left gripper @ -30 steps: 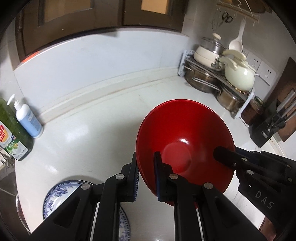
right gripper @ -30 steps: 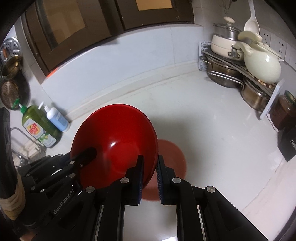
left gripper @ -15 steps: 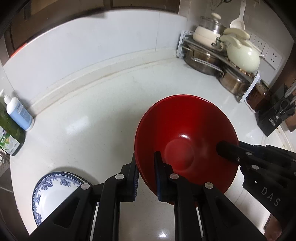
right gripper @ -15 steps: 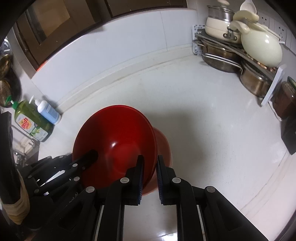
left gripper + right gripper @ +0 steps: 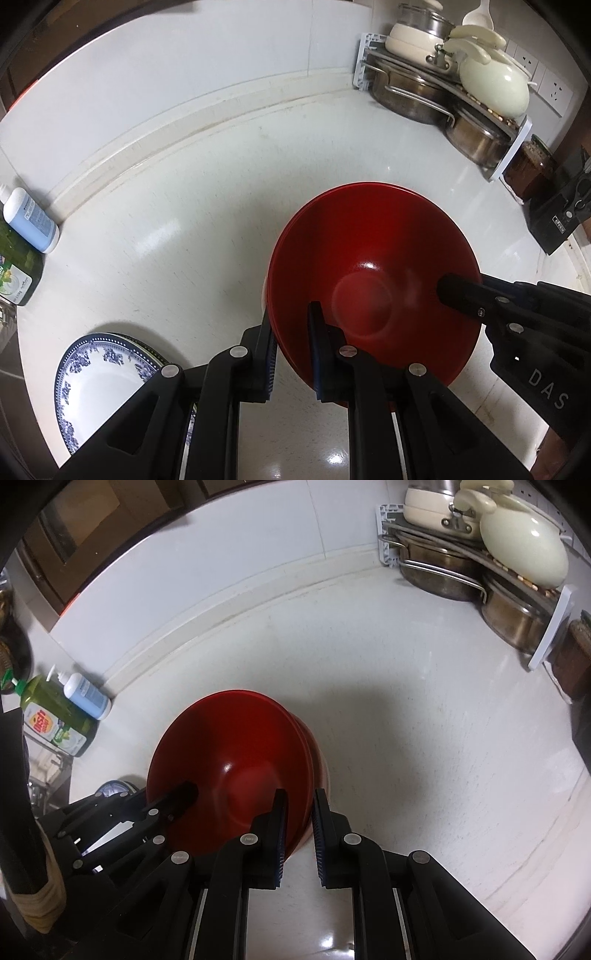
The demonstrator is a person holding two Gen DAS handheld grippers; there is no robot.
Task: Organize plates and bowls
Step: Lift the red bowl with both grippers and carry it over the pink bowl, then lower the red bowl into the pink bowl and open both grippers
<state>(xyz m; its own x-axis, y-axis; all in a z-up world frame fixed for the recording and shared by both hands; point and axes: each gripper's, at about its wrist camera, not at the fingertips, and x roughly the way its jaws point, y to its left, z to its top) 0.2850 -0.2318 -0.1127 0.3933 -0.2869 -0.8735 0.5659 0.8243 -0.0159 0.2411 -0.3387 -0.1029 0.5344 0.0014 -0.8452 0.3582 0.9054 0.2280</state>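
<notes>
I hold a red bowl (image 5: 369,266) by its rim from two sides. My left gripper (image 5: 291,325) is shut on the near-left rim, and my right gripper (image 5: 297,812) is shut on the opposite rim. The same bowl (image 5: 229,746) sits low over the white counter, nested into a second red bowl whose rim (image 5: 320,764) peeks out on the right. Inside the bowl, the right gripper's finger (image 5: 458,291) reaches in from the right. A blue-and-white plate (image 5: 99,369) lies on the counter to the left of the bowls.
A green dish-soap bottle (image 5: 55,723) and a blue pump bottle (image 5: 86,698) stand at the left by the backsplash. At the back right corner a rack (image 5: 436,96) holds steel pots and a cream pot, with a jar (image 5: 528,166) and a black knife block (image 5: 557,218) beside it.
Both grippers have carried the red bowl downward, and it has come to sit in the second red bowl on the counter. Both grips are unchanged.
</notes>
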